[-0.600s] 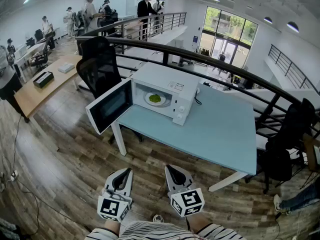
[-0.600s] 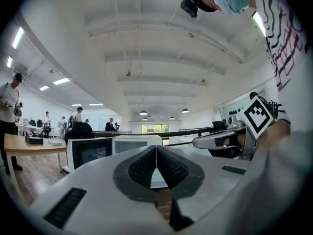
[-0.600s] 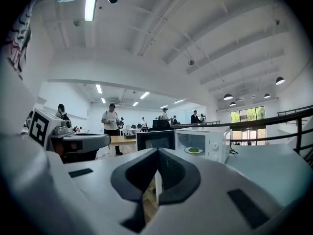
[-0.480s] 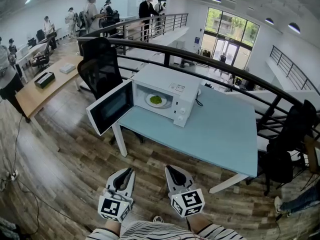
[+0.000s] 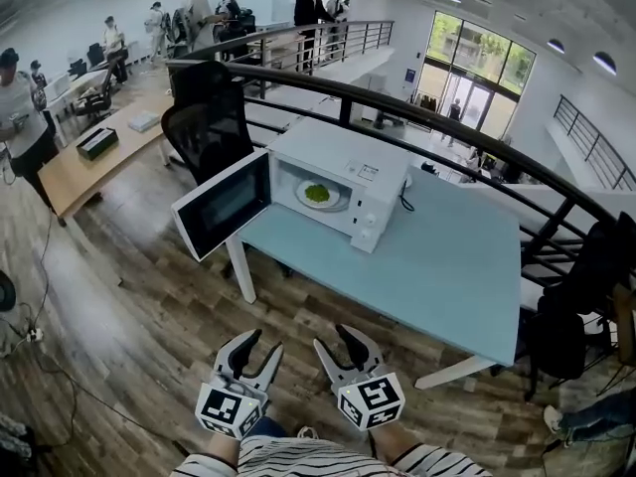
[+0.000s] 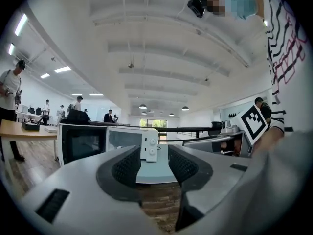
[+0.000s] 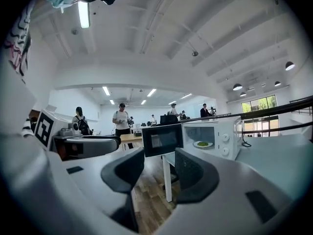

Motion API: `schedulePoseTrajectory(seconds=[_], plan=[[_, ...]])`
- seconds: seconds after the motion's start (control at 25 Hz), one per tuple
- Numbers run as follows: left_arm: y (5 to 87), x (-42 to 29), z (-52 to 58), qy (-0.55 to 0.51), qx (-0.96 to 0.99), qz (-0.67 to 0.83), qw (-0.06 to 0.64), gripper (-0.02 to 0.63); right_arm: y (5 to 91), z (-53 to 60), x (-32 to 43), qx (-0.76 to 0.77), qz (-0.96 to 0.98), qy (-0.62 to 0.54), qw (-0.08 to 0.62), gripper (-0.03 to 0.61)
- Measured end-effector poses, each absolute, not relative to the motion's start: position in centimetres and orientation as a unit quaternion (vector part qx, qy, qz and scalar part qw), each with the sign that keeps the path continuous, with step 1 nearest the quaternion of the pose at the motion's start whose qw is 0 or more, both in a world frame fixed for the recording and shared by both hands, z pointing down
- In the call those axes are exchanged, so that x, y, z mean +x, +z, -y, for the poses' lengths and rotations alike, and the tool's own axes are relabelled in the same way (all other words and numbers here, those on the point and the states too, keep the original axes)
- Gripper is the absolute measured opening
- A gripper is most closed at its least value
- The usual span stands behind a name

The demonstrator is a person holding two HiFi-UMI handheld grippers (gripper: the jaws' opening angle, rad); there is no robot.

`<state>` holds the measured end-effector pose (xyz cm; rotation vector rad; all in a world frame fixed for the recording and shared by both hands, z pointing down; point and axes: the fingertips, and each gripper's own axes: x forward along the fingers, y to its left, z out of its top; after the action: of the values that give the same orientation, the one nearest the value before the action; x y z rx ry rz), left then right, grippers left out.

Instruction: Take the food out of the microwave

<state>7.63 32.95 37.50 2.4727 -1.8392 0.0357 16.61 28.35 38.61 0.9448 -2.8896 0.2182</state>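
A white microwave (image 5: 343,182) stands at the near-left corner of a light blue table (image 5: 447,266). Its door (image 5: 221,205) hangs open to the left. Inside it, a white plate of green food (image 5: 318,194) rests on the turntable. Both grippers hang low over the wood floor, well short of the table. My left gripper (image 5: 264,342) is open with nothing between its fingers. My right gripper (image 5: 333,338) is open and empty too. The left gripper view looks level at the microwave (image 6: 132,141). In the right gripper view, the plate (image 7: 202,144) shows through the open microwave (image 7: 215,136).
A black office chair (image 5: 209,117) stands just behind the open door. A black railing (image 5: 447,117) curves behind the table. Another dark chair (image 5: 576,306) is at the right. A wooden desk (image 5: 89,167) and several people are at the far left.
Both grippers' jaws have spread wider apart. The view has moved a little nearer to the table and microwave.
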Motion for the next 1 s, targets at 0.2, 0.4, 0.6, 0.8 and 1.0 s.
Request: schedulePoseTrajectory(seconds=[0.2, 0.4, 0.6, 0.8, 1.0], plan=[[38.3, 7.2, -31.7, 0.02, 0.802, 0.596, 0.044, 0.199, 39.4, -27.2, 15.9, 0.305, 0.947, 0.084, 0.055, 0.198], [38.9, 5.2, -29.4, 0.017, 0.802, 0.594, 0.055, 0.202, 40.4, -25.0, 14.6, 0.314, 0.942, 0.093, 0.067, 0.198], [39.3, 2.8, -26.3, 0.02, 0.815, 0.576, 0.062, 0.202, 40.7, -22.3, 12.6, 0.336, 0.933, 0.109, 0.066, 0.199], [39.9, 0.0, -22.9, 0.026, 0.83, 0.553, 0.071, 0.202, 41.3, -19.2, 9.9, 0.362, 0.922, 0.122, 0.067, 0.199], [40.2, -3.4, -19.7, 0.028, 0.84, 0.536, 0.079, 0.202, 41.8, -16.5, 6.9, 0.386, 0.91, 0.13, 0.071, 0.199]])
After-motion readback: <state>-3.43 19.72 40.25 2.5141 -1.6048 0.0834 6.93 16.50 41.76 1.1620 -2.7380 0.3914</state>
